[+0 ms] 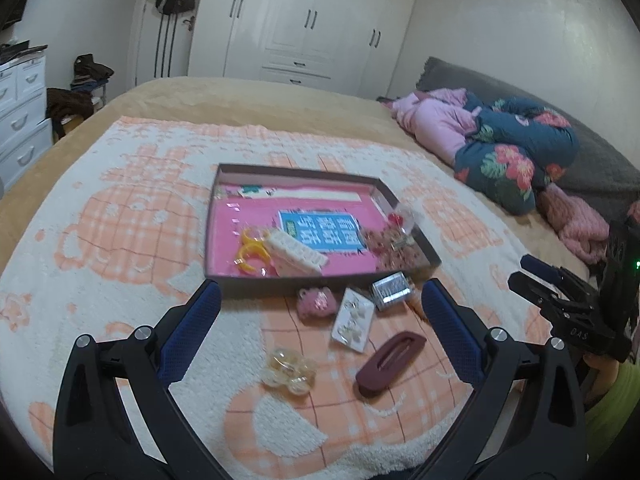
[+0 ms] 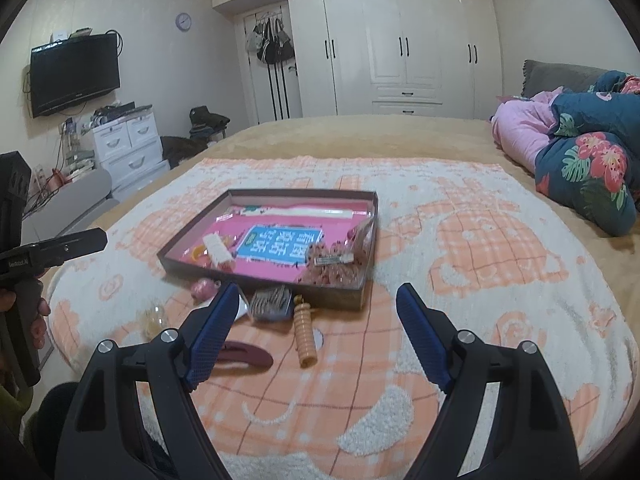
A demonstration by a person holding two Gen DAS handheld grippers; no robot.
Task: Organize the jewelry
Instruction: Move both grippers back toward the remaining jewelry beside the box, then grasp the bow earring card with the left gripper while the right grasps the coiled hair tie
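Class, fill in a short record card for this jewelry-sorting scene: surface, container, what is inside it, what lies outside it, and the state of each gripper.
Surface: peach and white blanket on a bed
Container: shallow open box with pink lining
Inside: yellow ring piece, white hair clip, reddish bead cluster
Outside, near edge: pink piece, white card, silver box, maroon hair clip, clear beads, peach coil
Left gripper: open, empty
Right gripper: open, empty

My blue fingers (image 1: 448, 320) hover by a maroon clip (image 1: 387, 362), a pink-lined brown tray (image 1: 320, 278), and an orange-checked white blanket (image 1: 120, 216).
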